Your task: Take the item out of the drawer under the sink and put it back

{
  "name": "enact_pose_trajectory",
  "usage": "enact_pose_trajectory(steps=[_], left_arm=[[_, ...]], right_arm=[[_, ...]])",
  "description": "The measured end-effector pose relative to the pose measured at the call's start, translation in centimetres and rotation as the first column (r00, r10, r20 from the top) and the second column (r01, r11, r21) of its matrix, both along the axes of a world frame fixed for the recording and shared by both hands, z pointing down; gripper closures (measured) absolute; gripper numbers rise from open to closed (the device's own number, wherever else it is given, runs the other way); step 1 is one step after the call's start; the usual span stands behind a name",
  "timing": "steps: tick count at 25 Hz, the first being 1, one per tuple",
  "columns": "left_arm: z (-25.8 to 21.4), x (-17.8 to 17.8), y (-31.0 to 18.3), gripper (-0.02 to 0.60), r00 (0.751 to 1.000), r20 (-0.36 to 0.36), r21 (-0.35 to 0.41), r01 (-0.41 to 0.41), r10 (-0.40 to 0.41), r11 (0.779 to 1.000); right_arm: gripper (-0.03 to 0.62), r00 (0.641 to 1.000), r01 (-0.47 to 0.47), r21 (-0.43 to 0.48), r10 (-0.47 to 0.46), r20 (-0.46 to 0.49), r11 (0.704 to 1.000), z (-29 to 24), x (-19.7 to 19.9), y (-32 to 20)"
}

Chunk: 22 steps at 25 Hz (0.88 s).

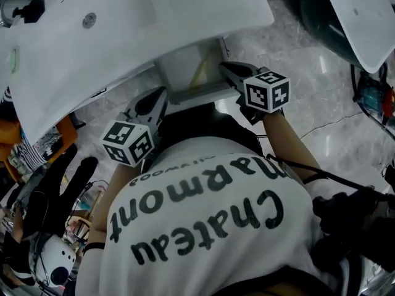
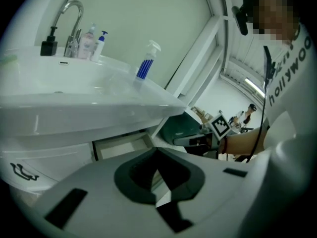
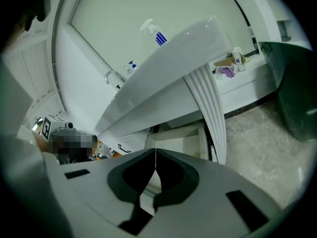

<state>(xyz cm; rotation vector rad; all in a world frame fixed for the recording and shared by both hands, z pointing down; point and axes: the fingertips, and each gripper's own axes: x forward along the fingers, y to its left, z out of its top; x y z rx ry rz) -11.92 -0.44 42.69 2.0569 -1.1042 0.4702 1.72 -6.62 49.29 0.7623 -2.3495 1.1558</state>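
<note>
Left tongs [image 2: 156, 151] clenched, empty; right tongs [image 3: 156, 155] likewise. Both face one open drawer [image 1: 196, 93] beneath the sink [image 1: 136, 42]. One yellowish item [image 1: 200, 73], indistinct, lies inside. Shirt [image 1: 203, 227] reads "Chateau Marmont". One spray bottle [image 2: 147, 61] on the sink.

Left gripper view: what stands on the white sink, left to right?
Small black block, curved chrome tap, pale pink bottle, white bottle with blue pump, clear spray bottle with blue-striped label.

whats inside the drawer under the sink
The drawer shows a pale floor and a thin yellowish streak, too blurred to name. Its back part is hidden under the sink basin.
</note>
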Motion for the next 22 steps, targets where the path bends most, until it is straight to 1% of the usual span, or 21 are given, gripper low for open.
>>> enact_pose_trajectory(steps=[4,6,8,11,13,15,17,20,22], left_arm=[[2.6,0.9,0.0,0.574,0.998,-0.007,-0.066,-0.058,0.058,0.996],[4.2,1.6,-0.1,0.574,0.995,0.002,-0.095,-0.104,0.104,0.990],[5.9,2.2,-0.4,0.574,0.987,0.024,-0.128,-0.157,0.161,0.979],[8.6,2.9,-0.7,0.574,0.973,0.044,-0.180,-0.217,0.228,0.960],[10.2,3.6,-0.7,0.572,0.959,0.058,-0.205,-0.262,0.279,0.943],[11.7,3.9,-0.9,0.572,0.939,0.071,-0.238,-0.310,0.335,0.920],[13.0,4.1,-1.5,0.572,0.924,0.078,-0.273,-0.342,0.375,0.899],[15.0,5.3,-2.2,0.572,0.918,0.096,-0.303,-0.342,0.386,0.889],[16.3,5.7,-2.6,0.572,0.909,0.115,-0.328,-0.345,0.400,0.879]], right_arm=[[0.582,0.999,-0.038,-0.018,0.039,0.007,0.999,1.3,-0.5,1.1],[0.582,0.998,-0.068,-0.021,0.069,0.014,0.997,2.0,-0.4,1.7],[0.582,0.991,-0.132,-0.031,0.133,0.036,0.991,2.6,0.1,2.1],[0.582,0.966,-0.240,-0.056,0.244,0.084,0.969,3.1,1.5,2.6],[0.582,0.951,-0.288,-0.057,0.293,0.099,0.956,3.4,2.7,3.5],[0.582,0.928,-0.355,-0.057,0.359,0.104,0.933,3.7,3.7,4.8],[0.582,0.894,-0.429,-0.069,0.435,0.110,0.900,4.1,4.7,6.2],[0.582,0.858,-0.496,-0.092,0.503,0.099,0.864,5.2,7.0,8.2],[0.582,0.827,-0.546,-0.111,0.556,0.086,0.830,6.1,8.5,9.6]])
